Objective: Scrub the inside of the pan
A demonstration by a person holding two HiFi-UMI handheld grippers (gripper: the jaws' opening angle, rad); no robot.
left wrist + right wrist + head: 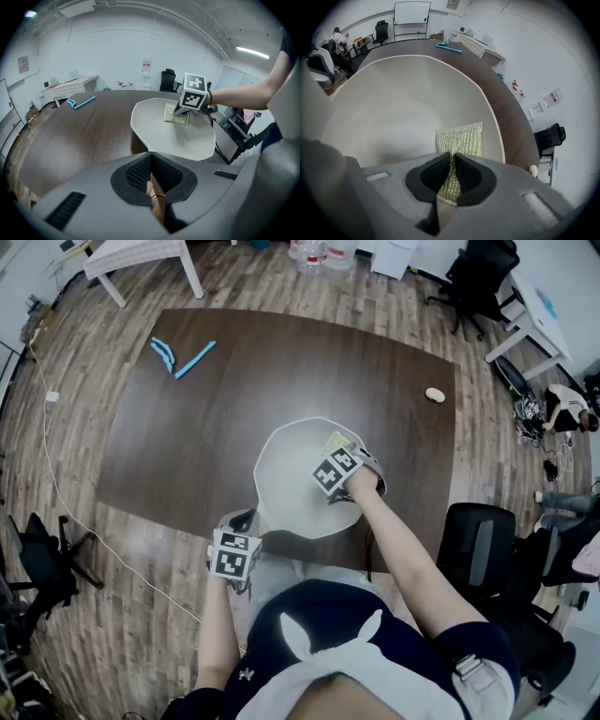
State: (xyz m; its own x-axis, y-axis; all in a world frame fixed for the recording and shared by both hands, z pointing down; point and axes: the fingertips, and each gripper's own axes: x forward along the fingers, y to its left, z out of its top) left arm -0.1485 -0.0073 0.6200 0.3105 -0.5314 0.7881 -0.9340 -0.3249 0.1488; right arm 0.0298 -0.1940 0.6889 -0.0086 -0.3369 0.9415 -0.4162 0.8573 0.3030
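A white pan (291,488) rests on the near part of the dark wooden table (187,437). My right gripper (349,457) reaches into it from the right, shut on a yellow-green scrubbing cloth (336,441). In the right gripper view the cloth (461,138) lies flat on the pan's inner wall (393,108), near the rim, pinched between the jaws (451,158). My left gripper (240,532) sits at the pan's near left and is shut on the pan's handle (154,187). From there the pan's bowl (173,140) spreads ahead, with the cloth (176,115) and the right gripper (186,111) on it.
Blue strips (183,357) lie at the table's far left and a small beige object (435,395) at its far right. A black office chair (478,545) stands to my right, another chair (42,563) to my left. A white table (141,254) stands beyond.
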